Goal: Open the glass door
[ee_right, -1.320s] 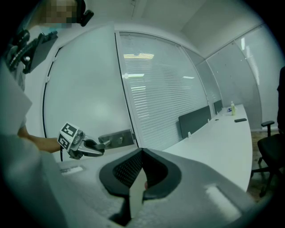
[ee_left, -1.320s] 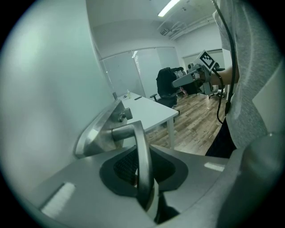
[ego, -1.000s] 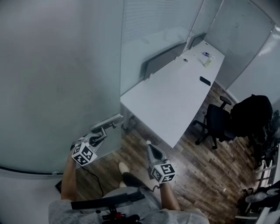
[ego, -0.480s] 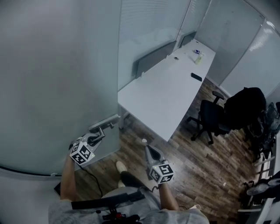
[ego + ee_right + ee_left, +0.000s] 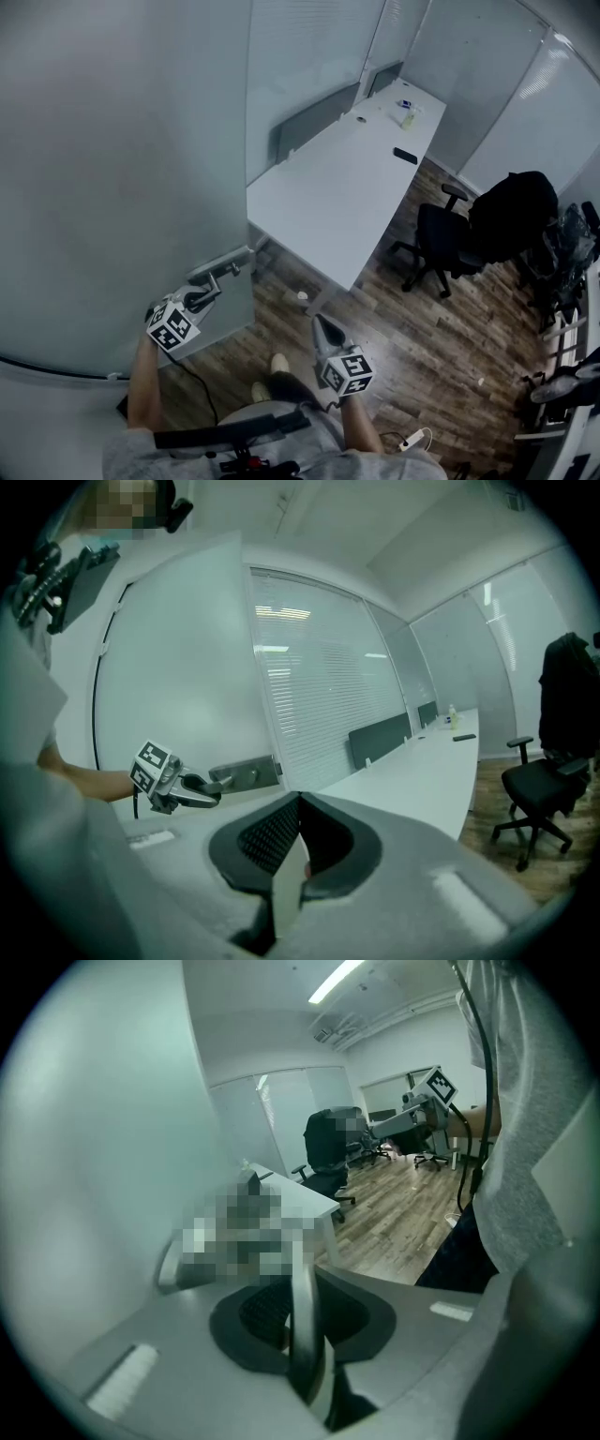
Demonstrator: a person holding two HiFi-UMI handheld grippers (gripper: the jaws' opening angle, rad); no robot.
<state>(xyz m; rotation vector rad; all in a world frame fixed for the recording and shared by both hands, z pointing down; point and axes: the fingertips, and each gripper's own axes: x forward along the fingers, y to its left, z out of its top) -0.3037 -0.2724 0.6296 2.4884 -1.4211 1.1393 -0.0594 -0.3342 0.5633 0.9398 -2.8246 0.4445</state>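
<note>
The frosted glass door [image 5: 112, 169] fills the left of the head view, its edge standing away from the room beyond. My left gripper [image 5: 202, 295] is shut on the metal lever of the door handle [image 5: 220, 266]. In the left gripper view the lever [image 5: 302, 1307] runs between the jaws of my left gripper [image 5: 305, 1335]. The right gripper view shows my left gripper [image 5: 202, 794] clamped on the handle [image 5: 246, 773] from the side. My right gripper [image 5: 322, 323] hangs free over the wooden floor, shut, with nothing in it [image 5: 298, 855].
A long white desk [image 5: 347, 187] runs away from the door edge, with small items at its far end. A black office chair [image 5: 433, 246] and a dark bulky thing [image 5: 511, 220] stand right of it. Glass partitions with blinds line the room. A cable [image 5: 202, 389] lies by my feet.
The left gripper keeps its hold on the handle while the door swings. The desk and chair have slid up and left in the head view, and my feet have stepped forward.
</note>
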